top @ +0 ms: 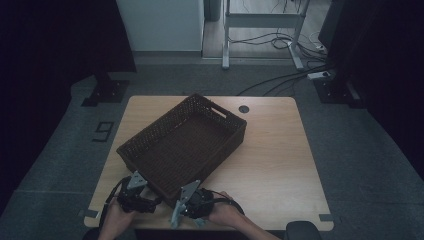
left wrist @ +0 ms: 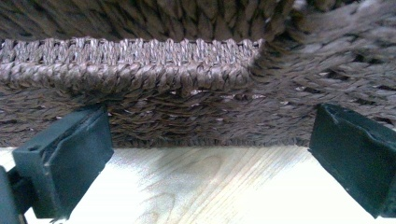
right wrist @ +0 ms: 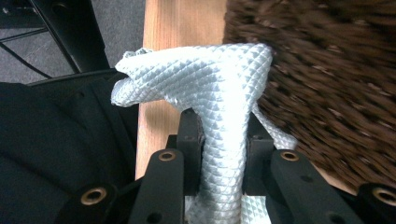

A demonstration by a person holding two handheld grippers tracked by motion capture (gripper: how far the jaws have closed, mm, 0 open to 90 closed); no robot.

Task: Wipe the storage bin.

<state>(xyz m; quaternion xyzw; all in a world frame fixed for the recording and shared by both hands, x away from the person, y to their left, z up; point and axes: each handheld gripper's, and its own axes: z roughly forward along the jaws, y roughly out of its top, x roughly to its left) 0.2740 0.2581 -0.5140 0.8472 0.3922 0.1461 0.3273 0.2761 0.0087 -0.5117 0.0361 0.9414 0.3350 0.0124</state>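
Meanwhile the left gripper (top: 134,187) is waiting at the near-left corner of the wicker basket (left wrist: 187,70), its jaws standing wide and gripping nothing; right of it, the right gripper (right wrist: 223,140) is pinching a bunched white quilted cloth (right wrist: 219,84) beside the basket's near wall, above the wooden table (top: 270,150); judging by this, the carrying step is underway, and next the cloth needs lifting over the rim and releasing inside

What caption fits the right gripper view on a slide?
Right gripper shut on a bunched pale quilted cloth, beside the dark woven basket at the wooden table's edge.
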